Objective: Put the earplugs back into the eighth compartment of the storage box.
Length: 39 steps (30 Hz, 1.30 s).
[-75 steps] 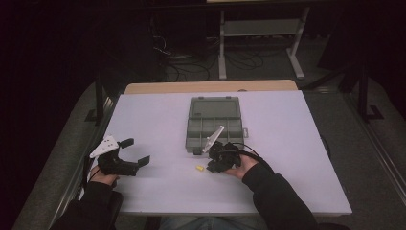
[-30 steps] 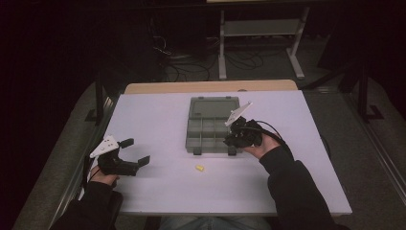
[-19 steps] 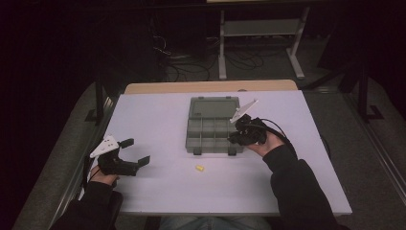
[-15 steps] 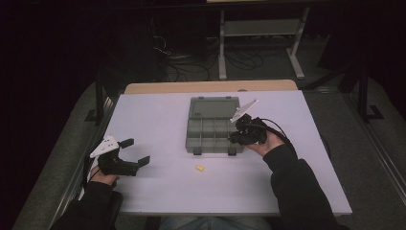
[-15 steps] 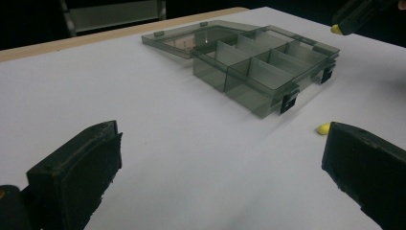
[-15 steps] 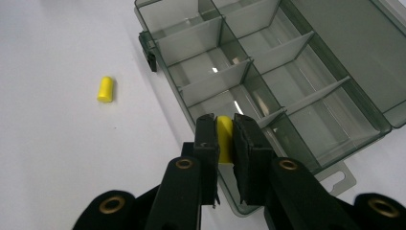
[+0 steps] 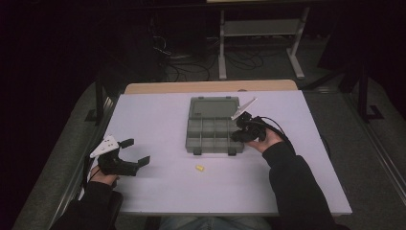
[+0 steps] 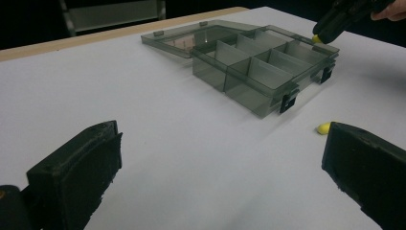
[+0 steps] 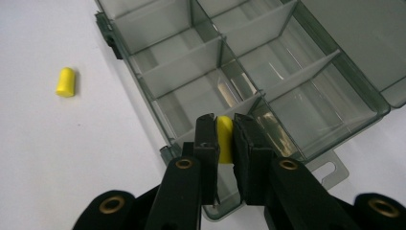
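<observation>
Right gripper [image 9: 224, 132] now lower over organizer box [image 9: 268, 72], clamped on yellow earplug [image 9: 225, 139], apparently foam.

Left claw [image 7: 130, 158]: jaws spread wide, nothing between them, held low at the near left, pointing toward the centre.
Right claw [image 9: 225, 130]: jaws clamped together on a small piece, forearm reaching in from the right.
</observation>
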{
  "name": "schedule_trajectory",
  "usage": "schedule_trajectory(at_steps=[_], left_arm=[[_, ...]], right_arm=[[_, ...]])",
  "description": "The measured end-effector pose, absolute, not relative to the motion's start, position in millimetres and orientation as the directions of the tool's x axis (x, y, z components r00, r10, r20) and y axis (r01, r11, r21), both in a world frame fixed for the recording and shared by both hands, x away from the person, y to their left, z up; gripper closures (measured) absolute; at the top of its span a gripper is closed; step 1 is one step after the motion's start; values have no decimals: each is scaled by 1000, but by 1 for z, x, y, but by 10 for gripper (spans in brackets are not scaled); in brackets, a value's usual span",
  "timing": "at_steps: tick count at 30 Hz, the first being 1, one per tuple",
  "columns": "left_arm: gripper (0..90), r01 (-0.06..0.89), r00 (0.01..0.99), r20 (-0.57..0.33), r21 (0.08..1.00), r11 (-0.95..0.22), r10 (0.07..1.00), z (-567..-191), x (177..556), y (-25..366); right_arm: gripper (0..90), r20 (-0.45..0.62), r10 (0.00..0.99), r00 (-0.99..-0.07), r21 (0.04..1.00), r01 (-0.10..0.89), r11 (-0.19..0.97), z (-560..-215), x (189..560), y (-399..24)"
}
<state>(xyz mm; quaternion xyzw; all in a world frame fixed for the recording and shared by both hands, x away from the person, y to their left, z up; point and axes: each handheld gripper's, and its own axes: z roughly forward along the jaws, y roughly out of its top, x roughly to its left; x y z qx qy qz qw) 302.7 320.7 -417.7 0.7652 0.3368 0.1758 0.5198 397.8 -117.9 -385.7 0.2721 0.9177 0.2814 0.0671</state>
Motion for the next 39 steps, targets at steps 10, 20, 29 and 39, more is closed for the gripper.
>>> schedule_trajectory(at_steps=[10, 20, 29, 39], left_arm=[[0, 332, 711, -81, 914, -233, 699, -418, 303, 321], [0, 332, 711, -81, 915, -231, 698, -418, 303, 321], [0, 331, 711, -80, 915, -232, 699, -418, 303, 321], [0, 331, 710, -79, 915, -232, 700, -418, 302, 320]], right_arm=[[790, 60, 544, -837, 529, 489, 694, -396, 407, -117], [685, 70, 540, -839, 529, 490, 693, -397, 406, -117], [515, 46, 527, -849, 574, 455, 681, -386, 397, -119], [157, 25, 474, -880, 599, 393, 698, -377, 382, -109]])
